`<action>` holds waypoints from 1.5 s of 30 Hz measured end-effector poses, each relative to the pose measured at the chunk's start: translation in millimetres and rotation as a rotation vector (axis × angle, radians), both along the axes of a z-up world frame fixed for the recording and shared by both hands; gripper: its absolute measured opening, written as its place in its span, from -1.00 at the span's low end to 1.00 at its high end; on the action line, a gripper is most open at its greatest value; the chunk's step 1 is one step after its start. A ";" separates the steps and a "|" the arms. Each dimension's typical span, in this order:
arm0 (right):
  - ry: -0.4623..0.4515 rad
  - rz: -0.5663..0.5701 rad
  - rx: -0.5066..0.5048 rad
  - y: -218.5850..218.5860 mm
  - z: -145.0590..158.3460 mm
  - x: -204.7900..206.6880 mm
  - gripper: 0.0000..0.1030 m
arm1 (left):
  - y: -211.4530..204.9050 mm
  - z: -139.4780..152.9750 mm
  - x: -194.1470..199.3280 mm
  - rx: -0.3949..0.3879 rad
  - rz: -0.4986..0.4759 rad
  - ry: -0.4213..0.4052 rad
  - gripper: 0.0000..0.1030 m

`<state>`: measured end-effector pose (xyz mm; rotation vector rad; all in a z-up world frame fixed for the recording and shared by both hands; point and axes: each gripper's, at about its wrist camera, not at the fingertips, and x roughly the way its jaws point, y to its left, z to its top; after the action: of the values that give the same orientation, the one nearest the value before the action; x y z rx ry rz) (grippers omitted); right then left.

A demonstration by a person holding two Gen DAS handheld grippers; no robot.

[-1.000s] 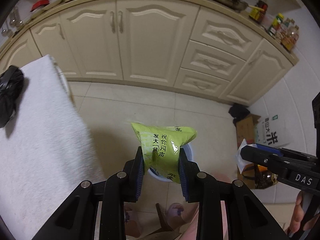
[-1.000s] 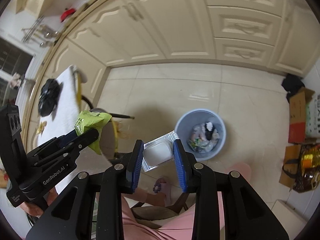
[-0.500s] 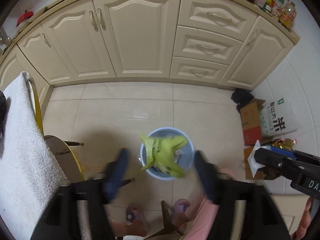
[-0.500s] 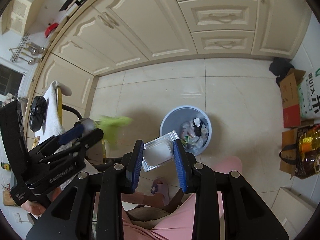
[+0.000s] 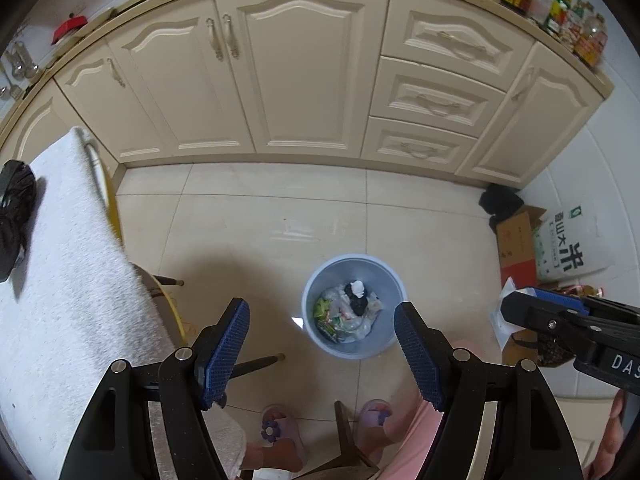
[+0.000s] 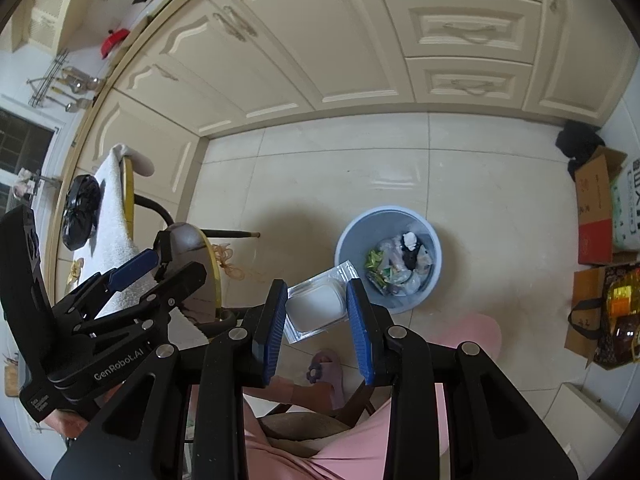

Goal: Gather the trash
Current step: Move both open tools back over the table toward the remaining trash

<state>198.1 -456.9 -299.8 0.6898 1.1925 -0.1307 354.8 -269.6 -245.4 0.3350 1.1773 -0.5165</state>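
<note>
Hovering left gripper: jaws spread wide, nothing between them, above the blue bin.
Right gripper: clamped on a clear plastic tray.

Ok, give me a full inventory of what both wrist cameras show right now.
bin: one, pale blue, on the floor tiles, holds mixed trash
clear plastic tray: one, transparent with white inside, between the right jaws
black bag: one, on the white towel
white towel: one, over the table at left
cabinets: cream, along the far wall
cardboard boxes: brown, by the right wall
rice sack: one, white, beside the boxes
left gripper: jaws just opened, empty, over the bin
right gripper: shut on the tray
slippers: two, purple
</note>
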 end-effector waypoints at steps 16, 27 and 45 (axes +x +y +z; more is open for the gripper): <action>-0.078 0.016 -0.130 22.4 27.3 18.7 0.99 | 27.2 13.2 -0.9 0.001 0.062 0.009 0.37; -0.028 -0.021 -0.166 24.1 27.8 7.9 0.99 | 46.2 27.9 -6.8 -0.033 0.078 0.006 0.43; -0.074 0.054 -0.236 83.8 64.7 -7.2 0.99 | 139.9 75.1 -55.6 -0.133 0.161 -0.060 0.55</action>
<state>190.9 -373.2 -235.0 0.4513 1.1027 -0.1955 299.2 -129.7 -170.3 0.1397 1.0956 -0.4387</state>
